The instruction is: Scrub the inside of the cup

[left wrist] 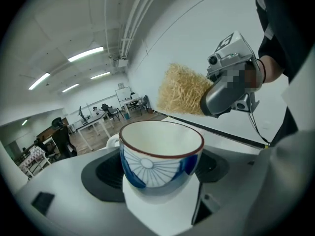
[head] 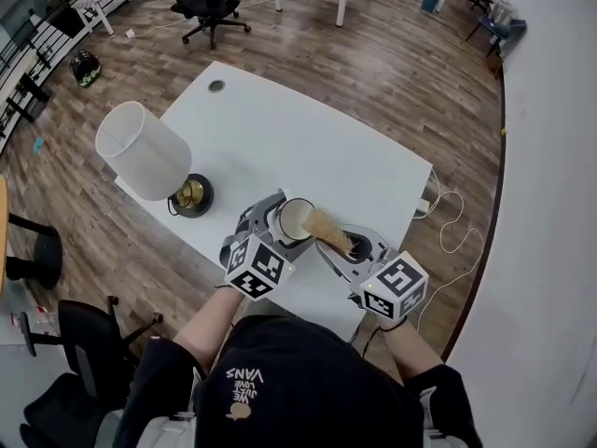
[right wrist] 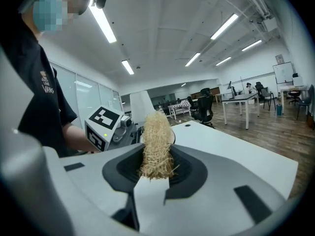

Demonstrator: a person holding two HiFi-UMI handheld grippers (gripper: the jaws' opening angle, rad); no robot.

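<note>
A white cup [head: 295, 218] with a blue pattern and a red-brown rim [left wrist: 161, 154] is clamped in my left gripper [head: 276, 220], held above the white table [head: 280, 138] near its front edge. The cup's inside looks white and empty. My right gripper [head: 341, 248] is shut on a straw-coloured fibre scrubber [head: 327, 231] [right wrist: 156, 146]. In the head view the scrubber's tip reaches the cup's right rim. In the left gripper view the scrubber [left wrist: 182, 90] hangs above and behind the cup's rim, outside it.
A table lamp with a white shade [head: 143, 150] and dark round base [head: 192, 195] stands at the table's left. A round cable hole [head: 216, 86] sits at the far corner. White cables [head: 452, 222] lie on the wood floor at right. Office chairs stand beyond.
</note>
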